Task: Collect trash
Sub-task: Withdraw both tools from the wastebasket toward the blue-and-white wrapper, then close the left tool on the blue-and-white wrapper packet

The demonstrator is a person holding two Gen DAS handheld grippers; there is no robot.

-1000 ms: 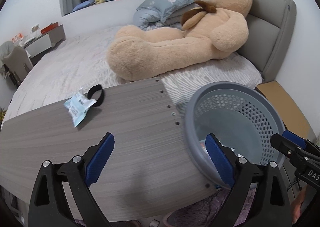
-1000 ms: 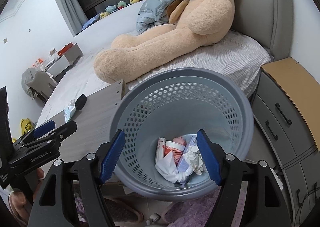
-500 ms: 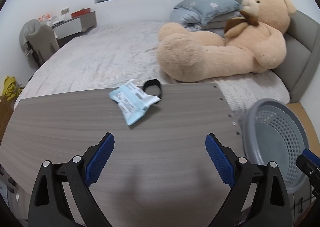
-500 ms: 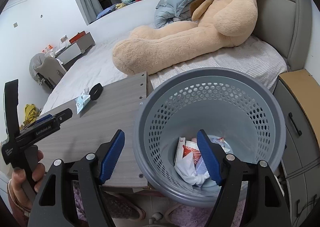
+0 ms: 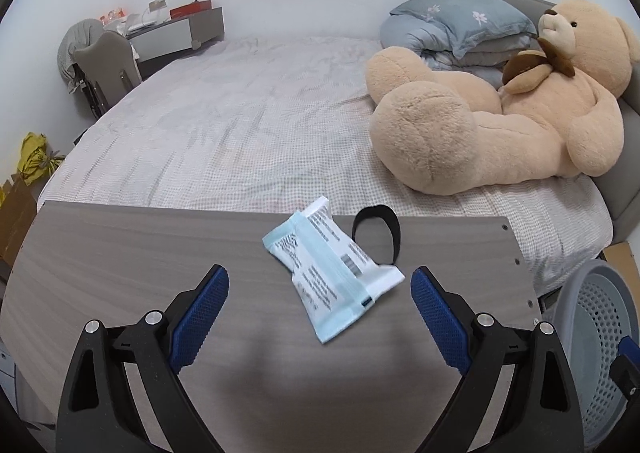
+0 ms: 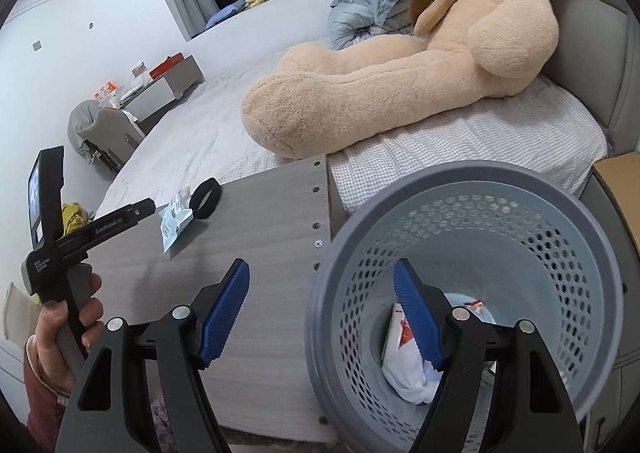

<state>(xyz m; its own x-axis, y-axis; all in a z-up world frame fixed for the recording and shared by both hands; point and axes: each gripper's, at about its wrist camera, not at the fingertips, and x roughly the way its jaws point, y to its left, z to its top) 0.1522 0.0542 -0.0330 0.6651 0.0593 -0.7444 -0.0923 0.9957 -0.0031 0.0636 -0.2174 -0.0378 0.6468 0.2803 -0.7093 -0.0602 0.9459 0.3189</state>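
A white and light-blue wrapper packet (image 5: 332, 267) lies flat on the grey wood table (image 5: 120, 253), beside a black band (image 5: 378, 231). My left gripper (image 5: 320, 301) is open and empty, just short of the packet. The packet (image 6: 174, 219) and band (image 6: 206, 193) also show in the right wrist view. My right gripper (image 6: 322, 311) is open and empty over the near rim of a grey perforated bin (image 6: 560, 253) that holds crumpled wrappers and tissue (image 6: 404, 369). The bin (image 5: 600, 333) stands past the table's right end.
A bed (image 5: 240, 125) with a large teddy bear (image 5: 500, 113) and pillows (image 5: 460, 25) lies beyond the table. A brown-topped cabinet (image 6: 624, 189) stands right of the bin. A chair and desk (image 5: 120, 45) stand at far left.
My left gripper has swung left from the bin toward the packet, which now lies close between its fingers. My right gripper has shifted left, onto the bin's near rim.
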